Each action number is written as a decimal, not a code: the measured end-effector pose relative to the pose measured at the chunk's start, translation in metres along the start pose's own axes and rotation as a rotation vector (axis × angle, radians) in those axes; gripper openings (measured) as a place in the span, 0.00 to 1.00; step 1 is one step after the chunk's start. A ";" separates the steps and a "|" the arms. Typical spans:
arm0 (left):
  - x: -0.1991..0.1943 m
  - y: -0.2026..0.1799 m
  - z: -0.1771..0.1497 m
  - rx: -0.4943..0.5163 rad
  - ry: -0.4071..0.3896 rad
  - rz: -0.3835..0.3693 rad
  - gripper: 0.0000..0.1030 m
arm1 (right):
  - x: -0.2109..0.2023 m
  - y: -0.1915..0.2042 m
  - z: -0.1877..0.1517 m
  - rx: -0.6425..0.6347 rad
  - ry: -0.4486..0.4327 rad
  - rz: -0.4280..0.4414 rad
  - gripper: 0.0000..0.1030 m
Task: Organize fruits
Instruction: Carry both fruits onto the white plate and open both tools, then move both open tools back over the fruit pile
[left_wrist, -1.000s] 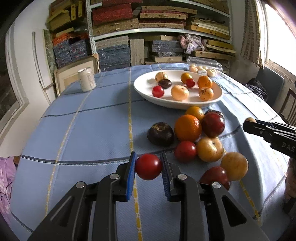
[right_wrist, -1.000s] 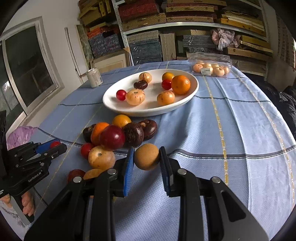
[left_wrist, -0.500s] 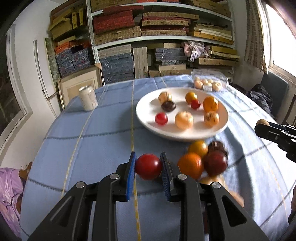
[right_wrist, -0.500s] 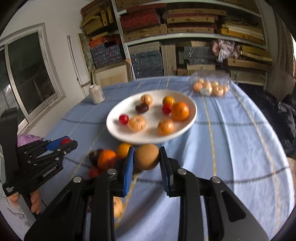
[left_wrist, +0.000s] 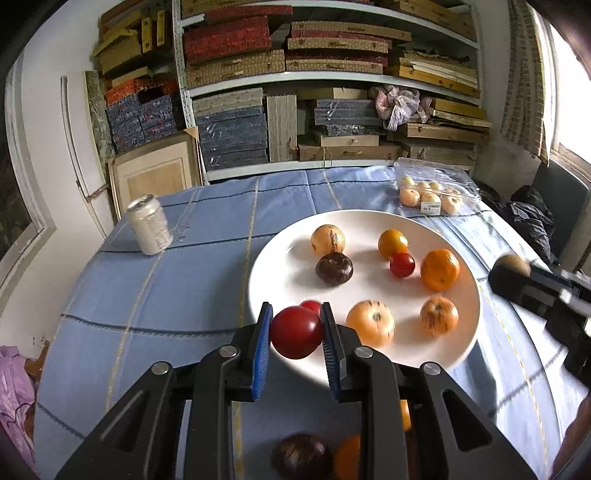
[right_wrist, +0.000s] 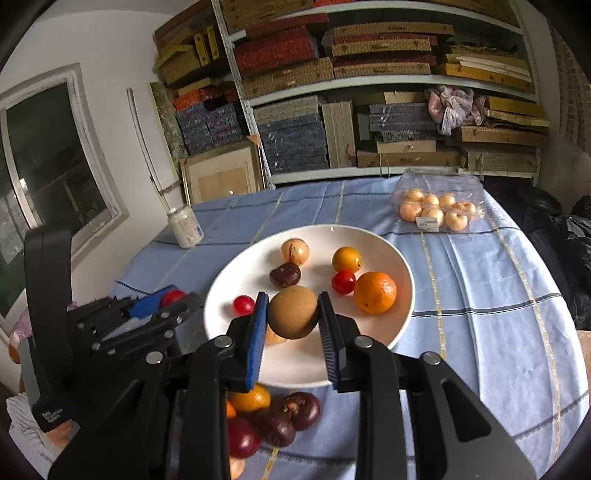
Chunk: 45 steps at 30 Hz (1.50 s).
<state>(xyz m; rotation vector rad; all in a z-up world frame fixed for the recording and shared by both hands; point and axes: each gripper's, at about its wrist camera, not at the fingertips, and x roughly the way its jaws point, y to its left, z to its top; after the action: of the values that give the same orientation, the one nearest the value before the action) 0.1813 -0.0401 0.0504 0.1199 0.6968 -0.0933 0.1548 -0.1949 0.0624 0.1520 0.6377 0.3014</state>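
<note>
My left gripper (left_wrist: 295, 332) is shut on a red tomato (left_wrist: 295, 331) and holds it over the near left rim of the white plate (left_wrist: 277, 266). My right gripper (right_wrist: 293, 314) is shut on a round brown fruit (right_wrist: 293, 312) above the plate (right_wrist: 404, 266). The plate holds several fruits, among them an orange (left_wrist: 440, 269), a dark fruit (left_wrist: 334, 268) and a small red tomato (right_wrist: 243, 305). Loose fruits (right_wrist: 275, 417) lie on the blue cloth in front of the plate. The right gripper also shows in the left wrist view (left_wrist: 511, 273), and the left gripper in the right wrist view (right_wrist: 173, 297).
A silver can (left_wrist: 149, 230) stands at the far left of the table. A clear pack of pale fruits (left_wrist: 428, 194) lies at the far right. Shelves of stacked boxes (left_wrist: 295, 92) rise behind the table. A dark chair (left_wrist: 554, 206) stands at the right.
Both grippers have lifted and moved forward from the loose fruit pile to above the plate, each still holding its fruit.
</note>
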 end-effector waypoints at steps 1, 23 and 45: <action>0.006 -0.001 0.003 -0.001 0.004 -0.001 0.25 | 0.008 -0.002 -0.001 -0.005 0.010 -0.009 0.26; 0.075 -0.002 0.009 -0.037 0.102 -0.066 0.29 | 0.061 -0.004 -0.023 -0.113 0.063 -0.062 0.26; -0.041 0.071 -0.073 -0.208 0.072 0.038 0.74 | -0.026 -0.033 -0.025 0.110 -0.072 0.062 0.50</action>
<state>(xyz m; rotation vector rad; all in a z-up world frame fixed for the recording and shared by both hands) 0.1126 0.0420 0.0272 -0.0635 0.7718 0.0200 0.1267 -0.2332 0.0495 0.2876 0.5787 0.3191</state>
